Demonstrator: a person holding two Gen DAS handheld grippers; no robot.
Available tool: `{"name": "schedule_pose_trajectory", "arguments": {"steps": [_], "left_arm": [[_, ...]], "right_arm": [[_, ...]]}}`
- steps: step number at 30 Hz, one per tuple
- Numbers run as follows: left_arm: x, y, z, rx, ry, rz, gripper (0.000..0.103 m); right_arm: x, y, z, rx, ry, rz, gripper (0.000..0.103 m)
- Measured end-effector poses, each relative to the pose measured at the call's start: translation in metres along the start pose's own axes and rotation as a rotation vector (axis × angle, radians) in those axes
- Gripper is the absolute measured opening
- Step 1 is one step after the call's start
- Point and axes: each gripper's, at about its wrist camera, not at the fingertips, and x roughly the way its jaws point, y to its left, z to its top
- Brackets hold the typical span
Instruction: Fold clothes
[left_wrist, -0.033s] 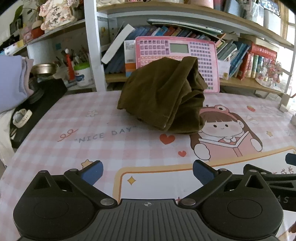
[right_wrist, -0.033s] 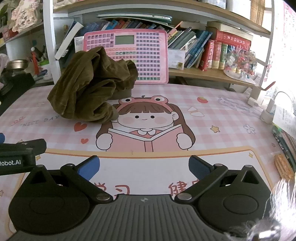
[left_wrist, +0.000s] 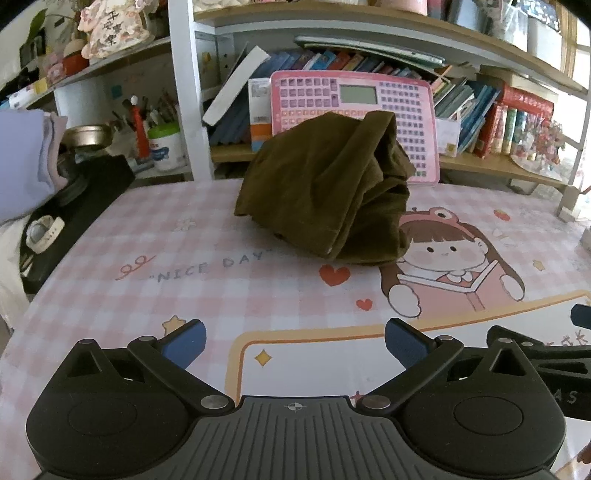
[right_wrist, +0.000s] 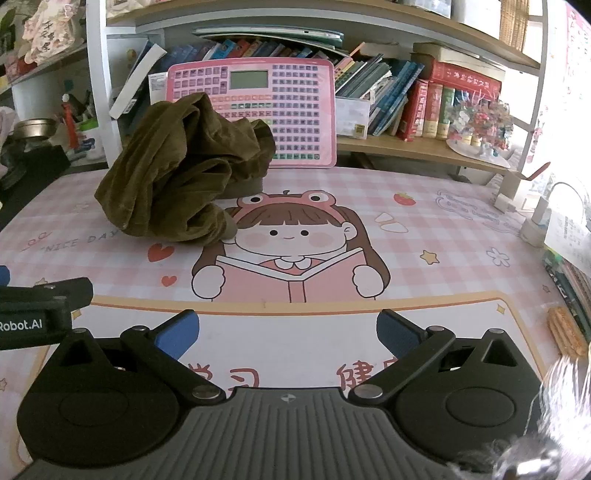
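Observation:
A crumpled olive-brown garment (left_wrist: 325, 192) lies in a heap at the back of the table, in front of a pink toy keyboard. It also shows in the right wrist view (right_wrist: 177, 184), at the far left. My left gripper (left_wrist: 295, 341) is open and empty, low over the near part of the table, well short of the garment. My right gripper (right_wrist: 288, 332) is open and empty, near the front edge, to the right of the left one. Part of the left gripper's body (right_wrist: 40, 310) shows at the left edge of the right wrist view.
The table has a pink checked mat (left_wrist: 184, 266) with a cartoon girl (right_wrist: 291, 254). A pink toy keyboard (right_wrist: 258, 110) leans on the bookshelf behind. A black object with a watch (left_wrist: 44, 229) lies at the left edge. Chargers and papers (right_wrist: 546, 221) sit at the right edge.

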Motion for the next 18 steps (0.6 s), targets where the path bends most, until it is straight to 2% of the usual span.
{"name": "schedule_pose_trajectory", "arguments": {"steps": [9, 18], "left_arm": [[0.0029, 0.0037, -0.0007, -0.023, 0.040, 0.000, 0.103], [0.0039, 0.0026, -0.0002, -0.022, 0.046, 0.001, 0.103]], "right_arm": [[-0.0001, 0.0010, -0.0001, -0.001, 0.004, 0.000, 0.103], [0.0003, 0.0013, -0.0010, -0.006, 0.011, -0.003, 0.103]]}}
